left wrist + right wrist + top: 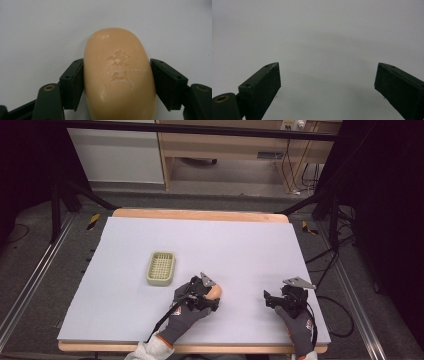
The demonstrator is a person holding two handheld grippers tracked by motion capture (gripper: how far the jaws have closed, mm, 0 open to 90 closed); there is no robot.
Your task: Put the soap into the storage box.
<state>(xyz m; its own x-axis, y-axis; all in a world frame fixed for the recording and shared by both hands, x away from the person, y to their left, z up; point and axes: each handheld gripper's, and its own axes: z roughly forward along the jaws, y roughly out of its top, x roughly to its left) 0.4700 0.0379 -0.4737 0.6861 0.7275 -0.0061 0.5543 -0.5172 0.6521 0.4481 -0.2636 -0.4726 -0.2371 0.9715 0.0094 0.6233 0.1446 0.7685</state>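
One bar of soap [120, 75], peach-orange with stamped characters on top, sits between the two black jaws of the left gripper [116, 82]; both pads press its long sides, so the gripper is pinching the soap. In the high view the soap [215, 292] lies on the white table sheet [225, 245], near the front edge and a bit left of centre, poking out of the left gripper [210, 297], which a grey-gloved hand [185, 317] holds. A pale green soap dish [161, 268] with a slotted bottom stands near, up and to the left of the soap, not touching it. The right gripper [272, 299] is well apart at the right, in the other gloved hand [297, 322]. In its own view the right gripper [327, 85] has its jaws spread wide with bare sheet between.
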